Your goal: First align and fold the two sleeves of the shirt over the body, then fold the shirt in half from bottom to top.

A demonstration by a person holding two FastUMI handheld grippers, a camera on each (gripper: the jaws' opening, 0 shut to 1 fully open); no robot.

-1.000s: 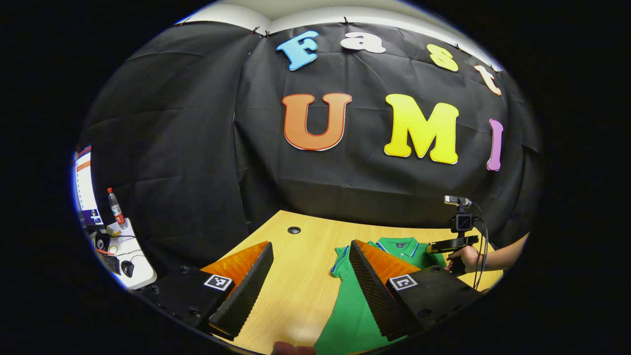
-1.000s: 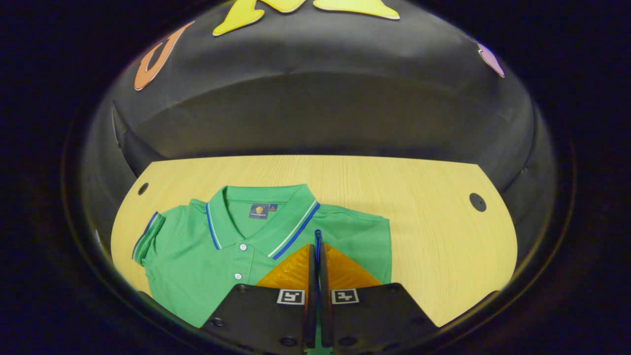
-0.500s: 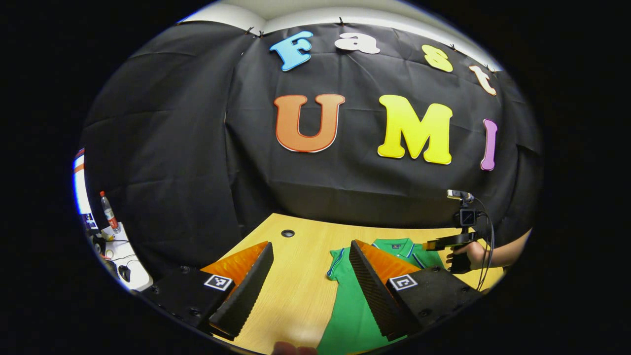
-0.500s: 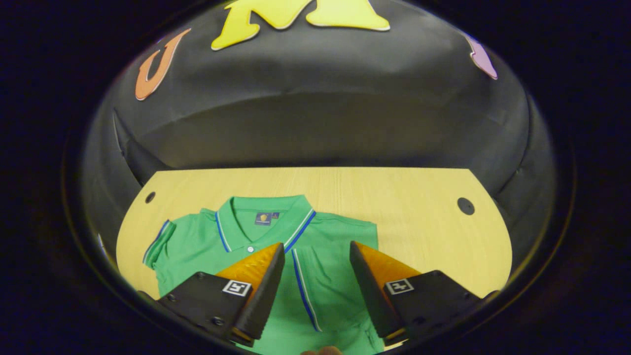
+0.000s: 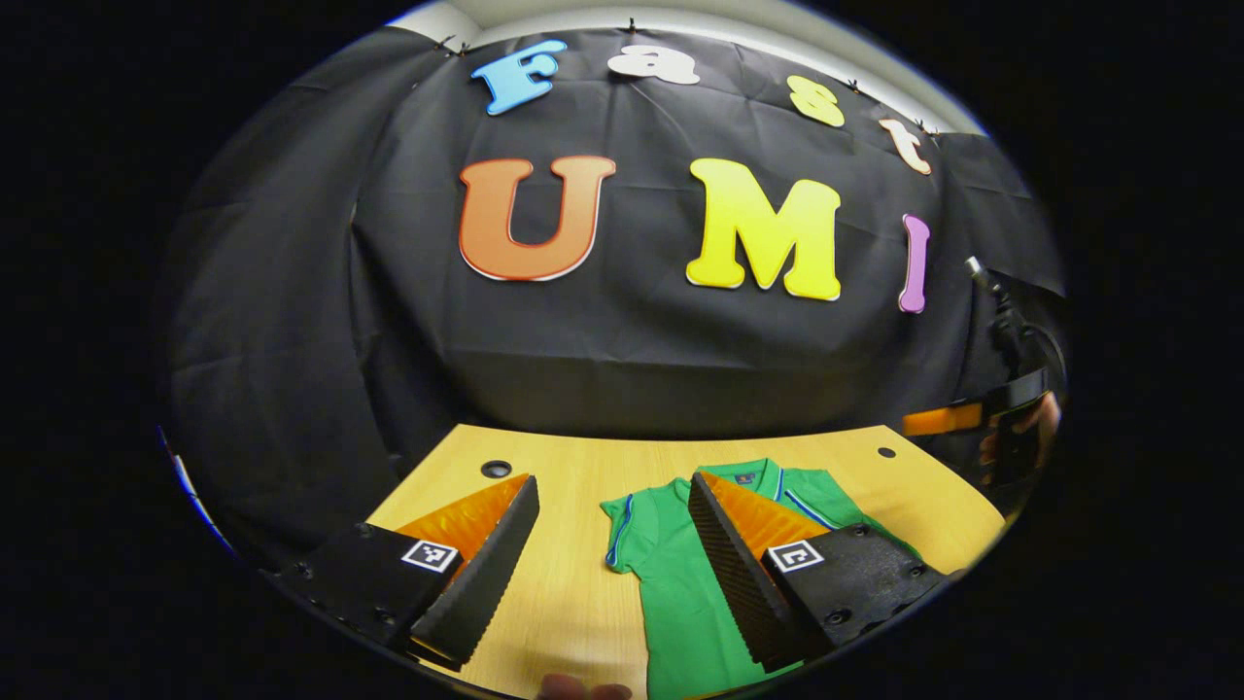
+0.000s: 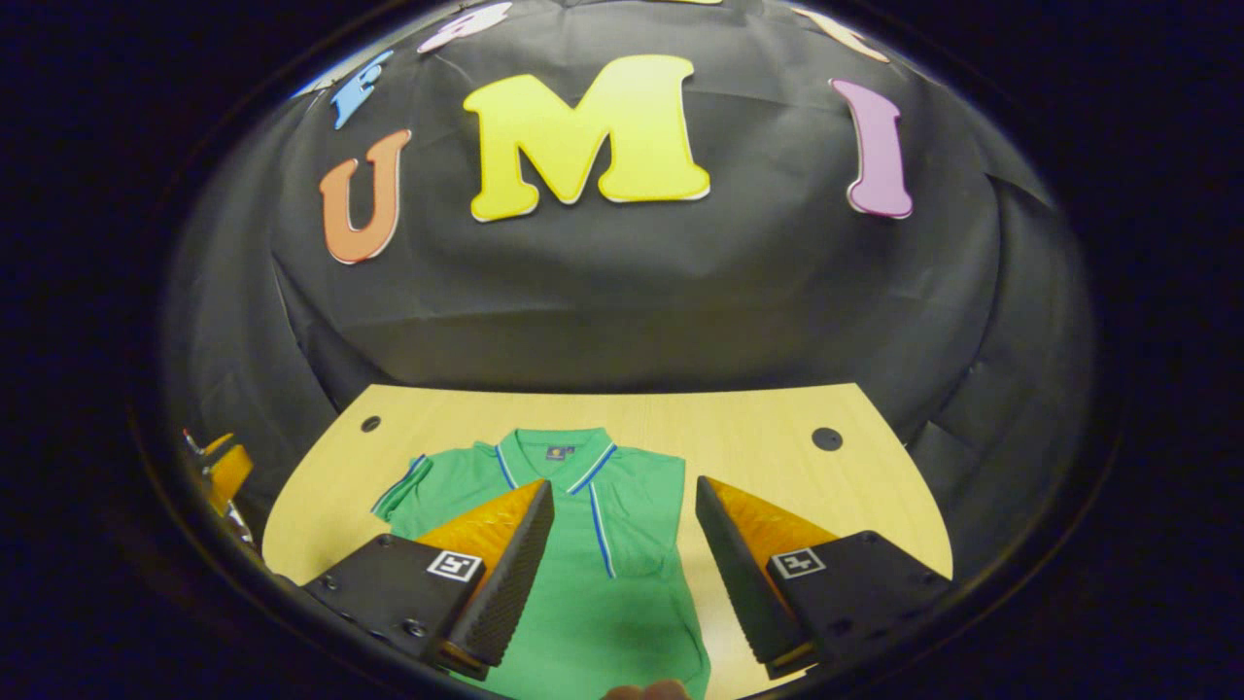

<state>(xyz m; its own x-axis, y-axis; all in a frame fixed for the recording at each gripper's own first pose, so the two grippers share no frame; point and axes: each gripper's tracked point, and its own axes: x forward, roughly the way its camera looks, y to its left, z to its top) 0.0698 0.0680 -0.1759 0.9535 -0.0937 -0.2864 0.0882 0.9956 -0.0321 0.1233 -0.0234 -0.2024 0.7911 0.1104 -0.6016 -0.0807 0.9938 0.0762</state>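
Green polo shirt [image 5: 680, 574] lies flat on a light wooden table [image 5: 573, 564], seen first in the left gripper view. Its collar points toward the black cloth wall at the back, and one short sleeve with a blue and white striped cuff sticks out sideways onto bare wood. The left gripper [image 5: 612, 559] hangs above the table with its two fingers spread wide apart and nothing between them; one finger is over bare wood, the other over the shirt's body. A round cable hole [image 5: 496, 469] sits in the tabletop near the far corner on the left of this view. At the right edge, well apart from the shirt, the right gripper [image 5: 938, 420] shows partly, held by a hand [image 5: 1020, 437]; whether it is open cannot be told from here.

In the right gripper view, the polo shirt [image 6: 622, 583] lies near the middle of the table [image 6: 777, 467], collar away from the camera. The sleeve on the right of this view is folded over the body, its striped cuff lying as a line down the chest; the other sleeve spreads out on the wood. The right gripper [image 6: 622, 564] hovers above the shirt, fingers wide apart, gripping nothing. Another cable hole [image 6: 827, 438] shows to the right of the shirt.
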